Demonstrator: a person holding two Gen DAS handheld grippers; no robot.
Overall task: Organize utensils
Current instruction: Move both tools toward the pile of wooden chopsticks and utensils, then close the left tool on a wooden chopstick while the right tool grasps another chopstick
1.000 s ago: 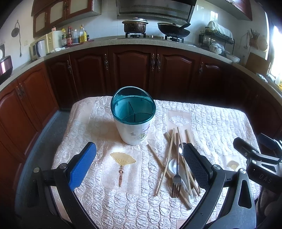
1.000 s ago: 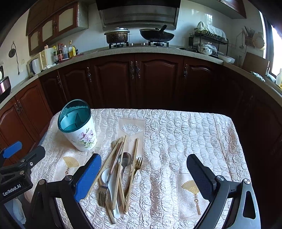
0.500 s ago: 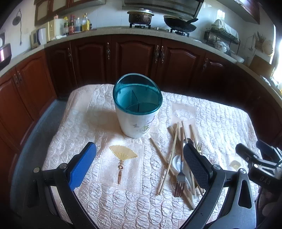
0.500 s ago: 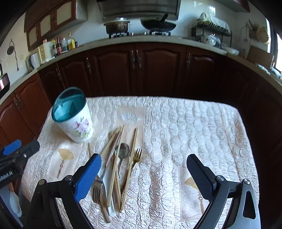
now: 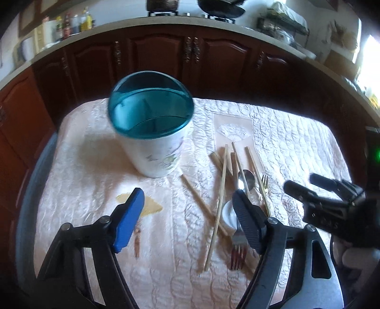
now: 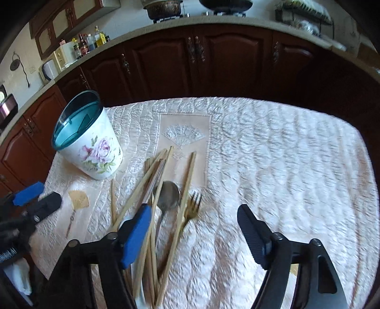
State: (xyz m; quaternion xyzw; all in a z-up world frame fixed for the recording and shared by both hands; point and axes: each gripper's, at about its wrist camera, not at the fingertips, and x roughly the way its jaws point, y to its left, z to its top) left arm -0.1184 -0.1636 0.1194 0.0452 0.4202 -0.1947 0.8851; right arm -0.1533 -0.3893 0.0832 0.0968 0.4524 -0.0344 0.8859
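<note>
A white flowered utensil holder (image 5: pixel 156 145) (image 6: pixel 95 147) with a teal divided insert stands upright on the quilted tablecloth (image 5: pixel 285 142). A loose pile lies to its right: several wooden chopsticks (image 5: pixel 219 197) (image 6: pixel 187 180), a metal spoon (image 5: pixel 247 180) (image 6: pixel 167 197), a gold fork (image 5: pixel 263 190) (image 6: pixel 192 209), a second fork (image 5: pixel 237 252) and a white spoon (image 5: pixel 228 214). My left gripper (image 5: pixel 187 214) is open and empty, low over the cloth in front of the holder. My right gripper (image 6: pixel 194 233) is open and empty, just above the pile's near end.
Dark wooden kitchen cabinets (image 6: pixel 225 59) curve round the table's far side and left. The counter above holds bottles (image 6: pixel 92 40) and a stove with a pot (image 6: pixel 163 9). A gold fan motif (image 5: pixel 149 206) marks the cloth by the left gripper.
Both grippers have moved forward and down towards the table. The holder and the pile look larger and closer. Nothing on the table has been moved.
</note>
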